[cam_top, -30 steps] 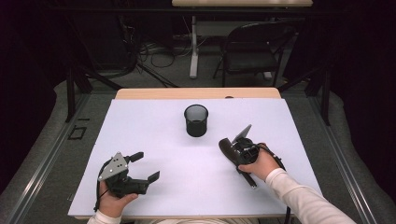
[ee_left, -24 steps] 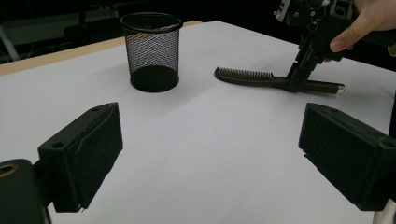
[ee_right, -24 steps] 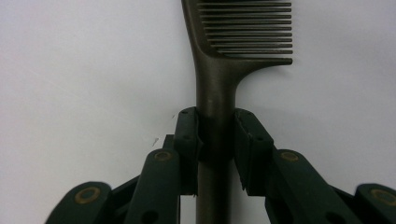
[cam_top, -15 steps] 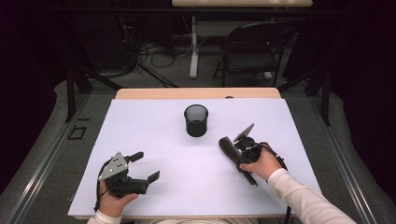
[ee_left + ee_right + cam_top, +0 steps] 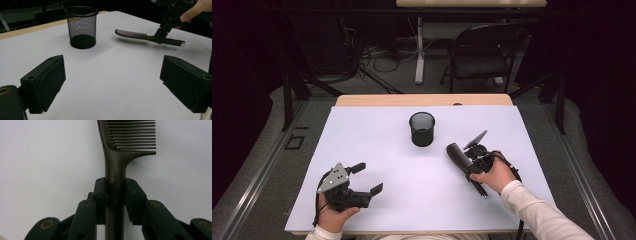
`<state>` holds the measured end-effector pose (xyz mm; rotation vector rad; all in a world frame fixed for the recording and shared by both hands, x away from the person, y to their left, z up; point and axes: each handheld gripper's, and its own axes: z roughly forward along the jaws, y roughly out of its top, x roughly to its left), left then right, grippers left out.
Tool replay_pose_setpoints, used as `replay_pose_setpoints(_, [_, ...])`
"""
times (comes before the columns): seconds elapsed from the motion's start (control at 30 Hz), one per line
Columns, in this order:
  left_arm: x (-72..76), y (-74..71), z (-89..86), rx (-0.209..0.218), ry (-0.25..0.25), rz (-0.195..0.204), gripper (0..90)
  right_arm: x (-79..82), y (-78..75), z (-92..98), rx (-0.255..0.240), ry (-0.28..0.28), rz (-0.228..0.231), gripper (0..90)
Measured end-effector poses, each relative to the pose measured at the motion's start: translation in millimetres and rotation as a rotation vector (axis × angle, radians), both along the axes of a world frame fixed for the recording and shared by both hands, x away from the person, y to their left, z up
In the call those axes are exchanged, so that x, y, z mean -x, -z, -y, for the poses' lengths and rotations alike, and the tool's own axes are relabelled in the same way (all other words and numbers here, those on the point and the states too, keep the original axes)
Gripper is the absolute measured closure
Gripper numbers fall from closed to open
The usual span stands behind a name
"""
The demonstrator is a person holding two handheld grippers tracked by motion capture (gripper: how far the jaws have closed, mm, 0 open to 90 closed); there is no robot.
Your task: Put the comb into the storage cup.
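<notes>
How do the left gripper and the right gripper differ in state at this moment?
The left gripper has its fingers spread wide with nothing between them; the right gripper has its fingers clamped on the comb handle. The left sits near the table front edge; the right is nearer the mesh cup. Both are hand-held.

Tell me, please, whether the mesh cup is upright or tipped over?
Upright: the mesh cup stands on its base on the white table, its open rim facing up.

Right tongs (image 5: 468,161) clamped; left tongs (image 5: 368,179) gape apart.

Dark grey-brown comb (image 5: 115,157), black mesh cup (image 5: 422,129) — both over a white table (image 5: 377,150).
</notes>
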<state>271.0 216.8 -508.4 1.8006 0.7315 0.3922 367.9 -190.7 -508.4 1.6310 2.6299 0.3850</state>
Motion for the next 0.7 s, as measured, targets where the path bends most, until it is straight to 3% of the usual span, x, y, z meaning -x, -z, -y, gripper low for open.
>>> replay_pose_setpoints(0.23, [-0.1,0.2,-0.1,-0.002,-0.001,-0.001,6.9,0.0,-7.7,1.2,-0.003,-0.028,0.003,72.5])
replay_pose_setpoints(0.4, [-0.1,0.2,-0.1,-0.002,-0.001,0.000,6.9,0.6,-9.8,1.4,-0.033,-0.022,0.042,72.5])
replay_pose_setpoints(0.43, [-0.1,0.2,-0.1,-0.002,-0.001,0.000,6.9,0.1,-13.2,2.0,-0.004,-0.035,0.024,72.5])
replay_pose_setpoints(0.47, [-0.1,0.2,-0.2,-0.002,-0.002,0.000,6.9,0.3,-12.1,2.2,-0.034,-0.028,0.046,72.5])
replay_pose_setpoints(0.5, [-0.5,0.4,-0.5,0.003,0.008,-0.002,6.9,1.5,-7.6,1.5,-0.092,-0.006,0.105,72.5])
replay_pose_setpoints(0.53, [-0.1,0.2,-0.2,-0.002,-0.001,-0.001,6.9,0.4,-14.4,2.6,-0.033,-0.033,0.053,72.5])
replay_pose_setpoints(0.7, [-0.7,0.5,-0.4,0.001,0.007,-0.003,6.9,1.1,-19.7,2.9,-0.054,-0.031,0.082,72.5])
